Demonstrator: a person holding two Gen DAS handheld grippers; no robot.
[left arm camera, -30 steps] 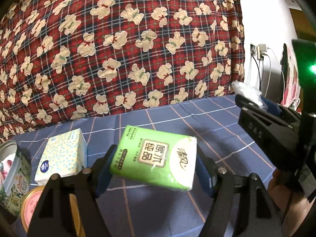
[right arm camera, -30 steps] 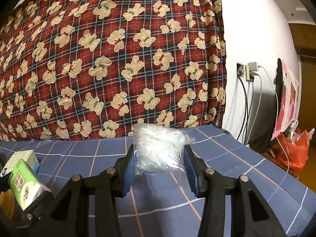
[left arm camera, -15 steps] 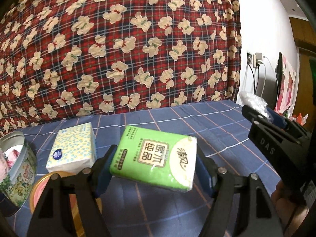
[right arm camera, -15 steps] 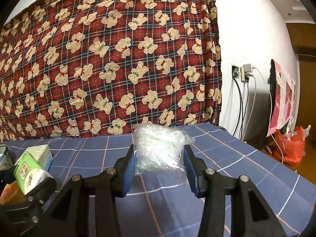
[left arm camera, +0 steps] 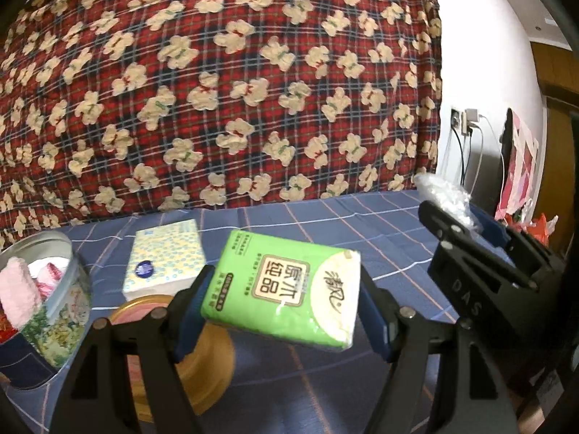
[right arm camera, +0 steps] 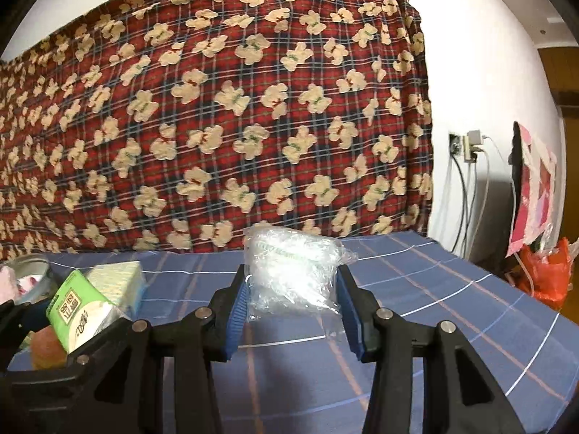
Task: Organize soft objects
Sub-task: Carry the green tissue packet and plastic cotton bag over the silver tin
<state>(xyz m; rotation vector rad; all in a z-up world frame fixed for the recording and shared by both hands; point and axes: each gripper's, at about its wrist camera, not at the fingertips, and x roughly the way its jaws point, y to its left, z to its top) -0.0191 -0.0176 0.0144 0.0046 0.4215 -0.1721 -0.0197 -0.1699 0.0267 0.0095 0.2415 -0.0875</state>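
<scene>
My left gripper [left arm camera: 286, 311] is shut on a green tissue pack [left arm camera: 286, 287] and holds it above the blue checked cloth [left arm camera: 362, 238]. My right gripper [right arm camera: 293, 311] is shut on a crinkled clear plastic bag [right arm camera: 293, 271], also held above the cloth. The right gripper shows at the right of the left wrist view [left arm camera: 481, 264] with the bag [left arm camera: 443, 193]. The green pack shows at the left of the right wrist view [right arm camera: 77, 313]. A white and blue dotted tissue pack [left arm camera: 164, 258] lies on the cloth, left of the green pack.
A round tin [left arm camera: 39, 307] with pink and white cloths inside stands at the far left. Its lid [left arm camera: 173, 358] lies under my left gripper. A red bear-print blanket [left arm camera: 217, 90] hangs behind. Wall socket with cables [right arm camera: 466, 144] and a red bag [right arm camera: 546, 275] are on the right.
Both grippers have lifted and tilted a little with their loads still held. The tin, lid and dotted pack have come further into the left wrist view.
</scene>
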